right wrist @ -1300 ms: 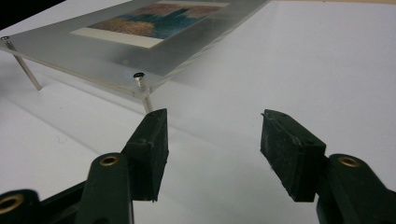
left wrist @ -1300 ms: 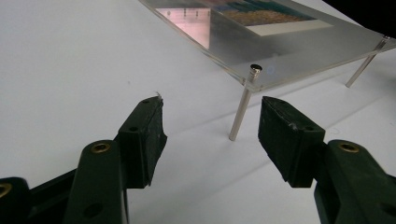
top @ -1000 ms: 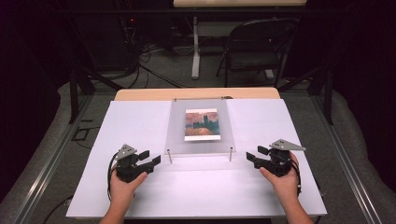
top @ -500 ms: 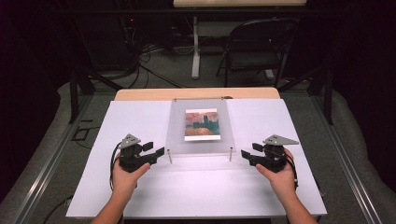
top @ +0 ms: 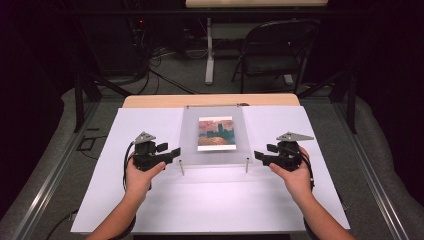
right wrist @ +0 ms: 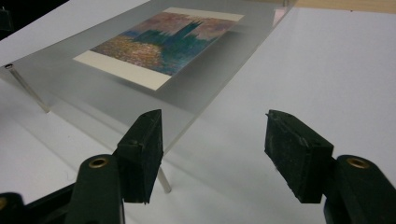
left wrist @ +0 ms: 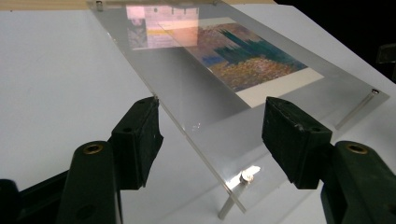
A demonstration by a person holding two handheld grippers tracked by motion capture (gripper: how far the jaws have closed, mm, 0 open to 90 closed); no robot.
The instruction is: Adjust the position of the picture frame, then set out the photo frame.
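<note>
High view: a clear plastic sheet on short metal legs (top: 215,137) stands mid tabletop (top: 125,200), toward the far edge, over a painted picture card (top: 215,133). Left hand-held gripper (top: 172,152) and right hand-held gripper (top: 258,156) have just been opening, nothing pinched. Next, I think, each must close on a near corner.

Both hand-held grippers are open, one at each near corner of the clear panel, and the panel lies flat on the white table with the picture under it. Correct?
Not quite: the clear panel does not lie flat. It stands raised on thin metal legs, as the left gripper view shows. The rest holds: left hand-held gripper and right hand-held gripper are open at its near corners, the picture under it.
</note>
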